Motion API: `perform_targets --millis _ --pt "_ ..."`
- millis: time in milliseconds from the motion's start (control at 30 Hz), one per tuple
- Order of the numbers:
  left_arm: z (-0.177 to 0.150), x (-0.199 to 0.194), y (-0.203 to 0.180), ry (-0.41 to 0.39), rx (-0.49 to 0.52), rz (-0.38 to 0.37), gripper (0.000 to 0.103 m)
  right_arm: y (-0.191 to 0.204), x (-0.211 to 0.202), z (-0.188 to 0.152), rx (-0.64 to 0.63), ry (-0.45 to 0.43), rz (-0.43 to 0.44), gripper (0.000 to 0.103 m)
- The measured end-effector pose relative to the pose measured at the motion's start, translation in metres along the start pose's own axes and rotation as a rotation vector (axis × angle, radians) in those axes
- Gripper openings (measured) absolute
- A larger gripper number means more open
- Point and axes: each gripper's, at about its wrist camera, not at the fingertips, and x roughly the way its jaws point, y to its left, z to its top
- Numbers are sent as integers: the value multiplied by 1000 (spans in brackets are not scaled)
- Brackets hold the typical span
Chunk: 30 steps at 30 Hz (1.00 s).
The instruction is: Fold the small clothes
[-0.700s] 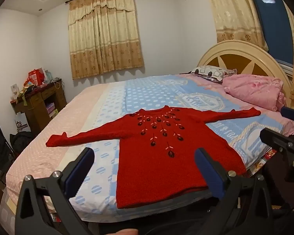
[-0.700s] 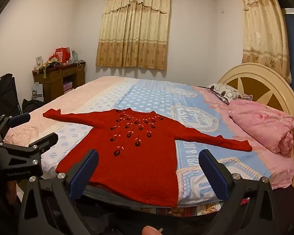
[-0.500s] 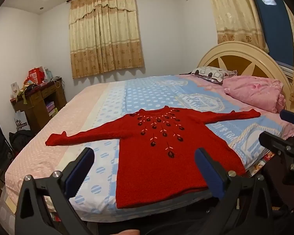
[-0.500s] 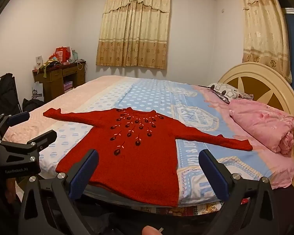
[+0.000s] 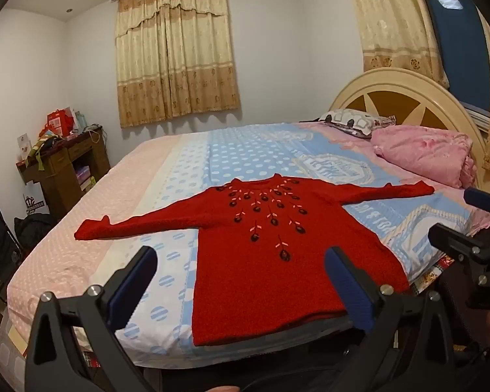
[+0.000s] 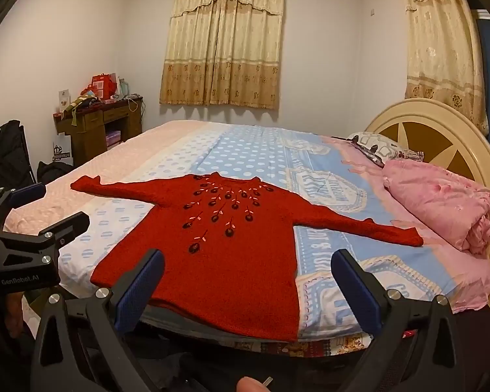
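One sweater (image 5: 277, 254), perhaps two pillows (image 5: 421, 153).

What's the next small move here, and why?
Probably bring the left gripper forward and down to the left sleeve to start folding it inward. The sweater lies flat on the bed with both sleeves spread, nothing folded. Both grippers, the right gripper too, are open, empty and short of the hem.

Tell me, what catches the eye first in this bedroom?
A bright red sweater lies spread flat, sleeves out, near the bed's front edge. To its right a pink quilt is bundled against the rounded headboard. In front, each hand-held gripper, left and right, is wide open and empty.
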Motion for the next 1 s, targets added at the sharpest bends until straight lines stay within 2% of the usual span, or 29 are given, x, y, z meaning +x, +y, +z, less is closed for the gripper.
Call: perform_targets --millis 1000 --pt "-2 1 1 8 -3 -6 103 2 6 -4 -2 17 -1 102"
